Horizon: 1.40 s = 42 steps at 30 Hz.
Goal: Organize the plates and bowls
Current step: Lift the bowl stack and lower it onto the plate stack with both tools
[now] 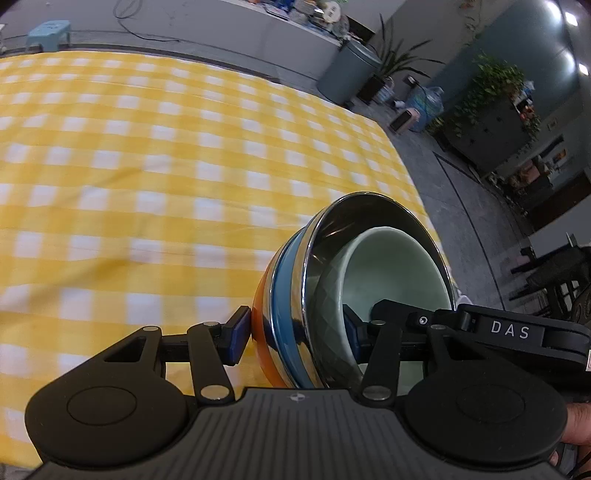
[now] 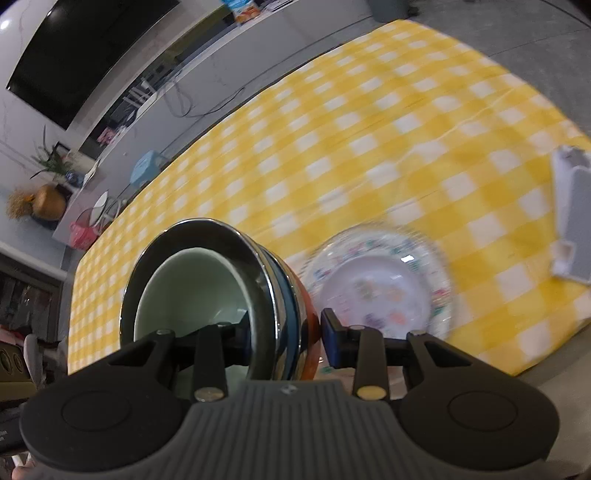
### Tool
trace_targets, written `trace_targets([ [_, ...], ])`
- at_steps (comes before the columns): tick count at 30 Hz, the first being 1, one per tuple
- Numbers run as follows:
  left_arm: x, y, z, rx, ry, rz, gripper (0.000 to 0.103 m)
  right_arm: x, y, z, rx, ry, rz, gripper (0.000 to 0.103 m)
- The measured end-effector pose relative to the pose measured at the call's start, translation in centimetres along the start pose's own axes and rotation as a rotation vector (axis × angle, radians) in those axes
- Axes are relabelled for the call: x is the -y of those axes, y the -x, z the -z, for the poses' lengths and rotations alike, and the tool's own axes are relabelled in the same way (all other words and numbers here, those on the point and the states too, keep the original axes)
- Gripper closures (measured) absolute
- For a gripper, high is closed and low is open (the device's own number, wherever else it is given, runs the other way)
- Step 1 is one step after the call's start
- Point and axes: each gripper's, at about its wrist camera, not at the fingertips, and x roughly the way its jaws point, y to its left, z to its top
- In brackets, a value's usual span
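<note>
A nested stack of bowls (image 1: 291, 295) is gripped from two sides: orange outermost, then blue, a steel bowl (image 2: 266, 295), and a pale green bowl (image 1: 391, 269) innermost. My left gripper (image 1: 295, 332) is shut on the stack's wall, one pad on the orange outside and one inside the green bowl. On the opposite rim my right gripper (image 2: 289, 334) is shut the same way, and its black housing (image 1: 517, 332) shows in the left wrist view. The stack (image 2: 221, 288) stays sharp while the yellow checked tablecloth (image 1: 147, 166) behind it is blurred. A floral plate (image 2: 380, 291) lies on the cloth just beyond the stack.
A grey box-like object (image 2: 572, 210) lies on the cloth at the right edge of the right wrist view. The table's edge (image 1: 417, 177) drops to a grey floor with potted plants (image 1: 491, 92) and a blue stool (image 1: 48, 31) beyond. A hand (image 1: 580, 421) holds the left gripper.
</note>
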Motion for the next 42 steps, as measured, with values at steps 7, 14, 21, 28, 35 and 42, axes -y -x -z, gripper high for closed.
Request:
trace_targets([
  [7, 2.4, -2.7, -0.2, -0.024, -0.020, 0.016, 0.046, 2.7, 0.8, -1.4, 0.013, -0.027, 0.029, 0.069],
  [14, 3.2, -4.3, 0.0, -0.040, -0.014, 0.018, 0.046, 3.9, 0.5, -1.9, 0.007, -0.037, 0.043, 0.069],
  [21, 3.2, -5.4, 0.2, -0.062, -0.004, 0.016, 0.046, 4.8, -0.4, -2.4, -0.014, -0.049, 0.059, 0.069],
  [28, 3.0, -6.3, 0.4, -0.079, 0.011, 0.020, 0.046, 5.1, -1.0, -2.6, -0.025, -0.043, 0.083, 0.069],
  [35, 2.8, -6.9, 0.4, -0.085, 0.015, 0.021, 0.046, 5.4, -1.3, -2.7, -0.026, -0.047, 0.092, 0.069],
  [42, 2.9, -7.0, 0.3, -0.091, 0.004, 0.020, 0.046, 5.5, -1.4, -2.8, -0.023, -0.052, 0.089, 0.068],
])
